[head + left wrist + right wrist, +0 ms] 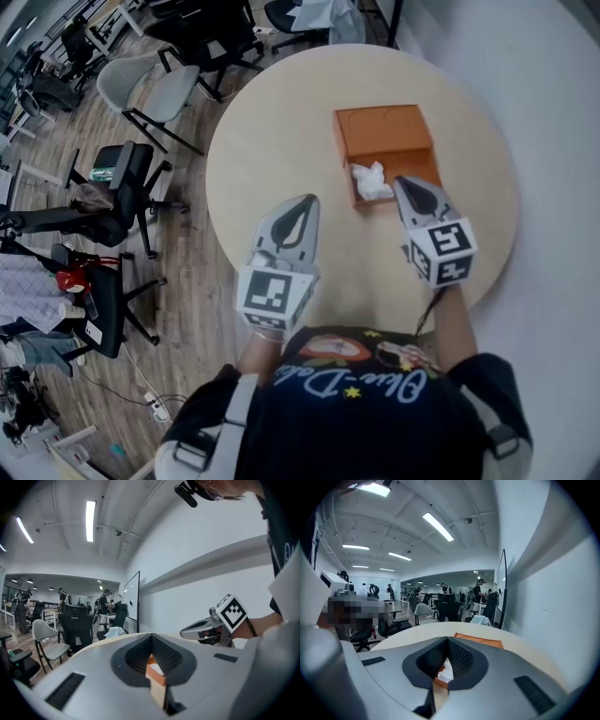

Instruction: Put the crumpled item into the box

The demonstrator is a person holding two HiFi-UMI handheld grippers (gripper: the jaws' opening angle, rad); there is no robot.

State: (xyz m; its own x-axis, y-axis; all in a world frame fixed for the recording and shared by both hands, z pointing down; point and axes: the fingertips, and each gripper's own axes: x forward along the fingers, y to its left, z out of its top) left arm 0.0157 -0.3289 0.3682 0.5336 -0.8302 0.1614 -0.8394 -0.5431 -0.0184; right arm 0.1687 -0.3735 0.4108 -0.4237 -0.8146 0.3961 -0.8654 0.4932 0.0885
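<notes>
— head view, entry one: what is on your worktop (281, 122)?

— one round, pale worktop. one orange box (380, 131), lid swung open and lying flat on the far side, open compartment on the side near you.

— entry two: the crumpled item (372, 180)?

— one, white. it lies inside the box's open compartment, at its left end, resting against the wall there. neither gripper is on it.

— entry three: your left gripper (303, 201)?

— jaws pressed together with nothing between them. it is over bare worktop, well left of the box, with its tip pointing away from you. its marker cube (275, 295) sits near your wrist.

— entry four: your right gripper (406, 184)?

— also clenched and empty. its tip is at the near edge of the box, just right of the crumpled item. no view settles whether it touches the box. in the right gripper view, the white item and a strip of orange show through the notch behind the closed jaws.

— entry five: surroundings?

— office chairs (141, 94) on a wood floor to your left, and a pale wall to your right.
</notes>
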